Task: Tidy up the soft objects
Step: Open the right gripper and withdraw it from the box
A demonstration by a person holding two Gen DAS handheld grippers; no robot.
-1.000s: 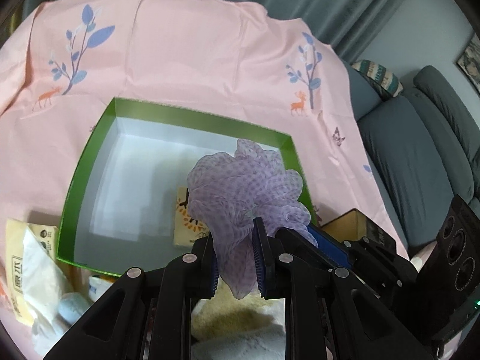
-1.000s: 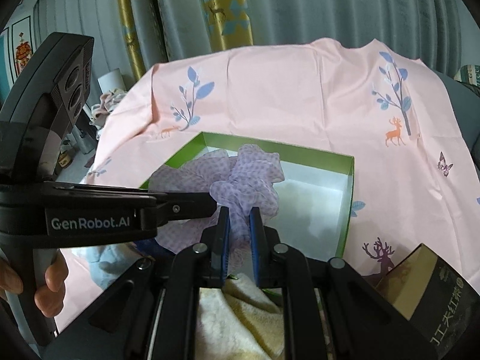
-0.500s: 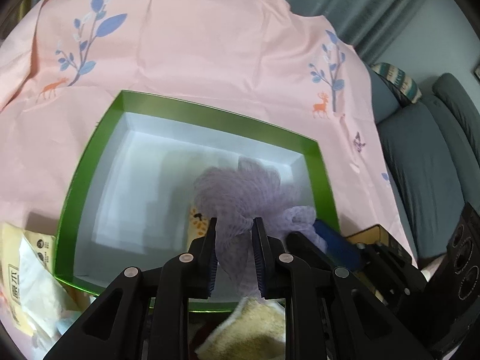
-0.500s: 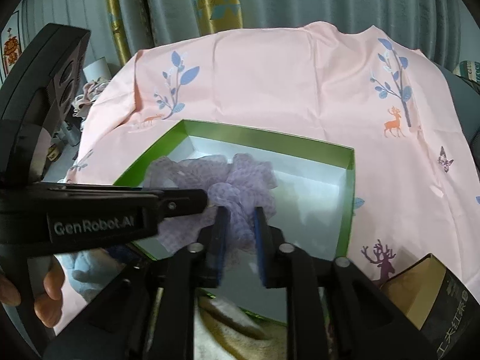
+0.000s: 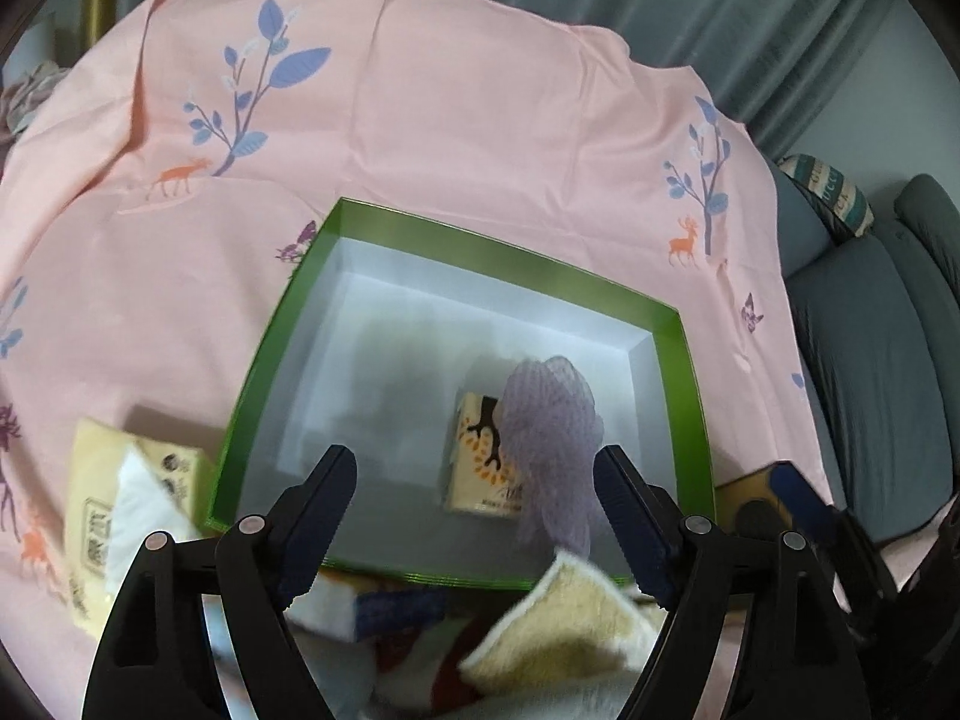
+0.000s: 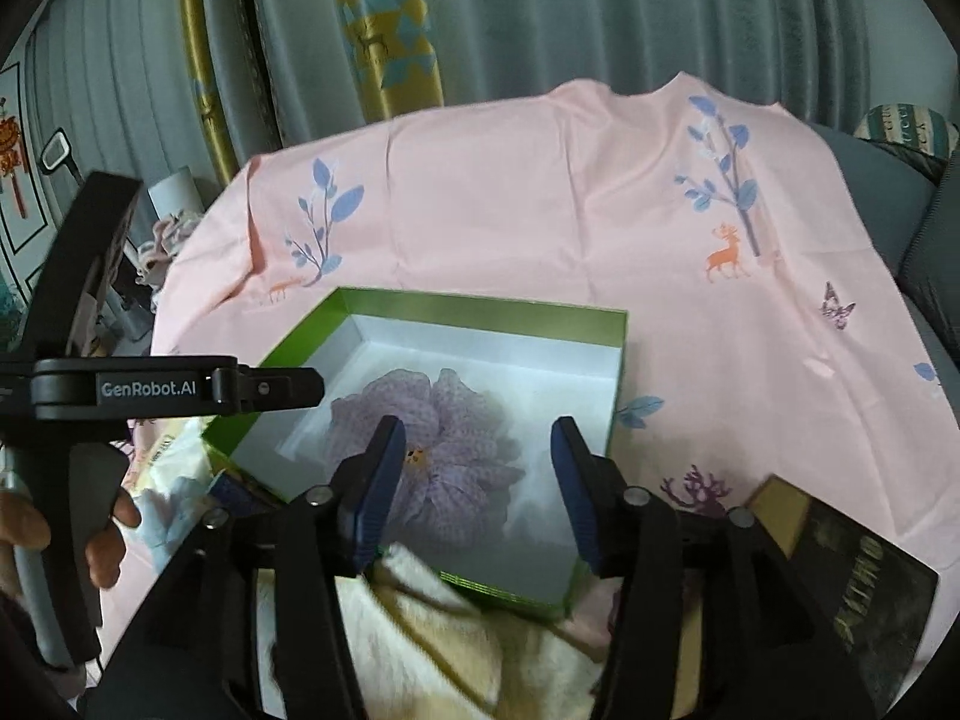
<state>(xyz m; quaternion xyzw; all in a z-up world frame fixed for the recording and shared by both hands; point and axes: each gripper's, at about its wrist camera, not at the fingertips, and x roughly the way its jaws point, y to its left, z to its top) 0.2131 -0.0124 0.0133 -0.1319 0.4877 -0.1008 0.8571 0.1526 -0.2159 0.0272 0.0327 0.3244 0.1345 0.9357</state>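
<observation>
Left wrist view: left gripper [image 5: 474, 480] jaws opening, wide, nothing pressed between pads. Purple mesh pouf [image 5: 549, 450] just inside right-hand finger, inside green box [image 5: 480, 240], lying against tissue packet [image 5: 480, 462]. Back out straight; avoid snagging mesh.

Right wrist view: right gripper [image 6: 477, 480] jaws opening, gripping nothing; pouf ahead of left-hand finger, on box floor. Lift clear before retreat.

A: What surrounds the pink printed cloth [image 6: 540, 192]?
B: Grey-blue curtains [image 6: 600, 18] with a yellow patterned panel [image 6: 390, 30] hang behind; a grey sofa [image 5: 870, 372] carries a striped cushion [image 5: 831, 192].
</observation>
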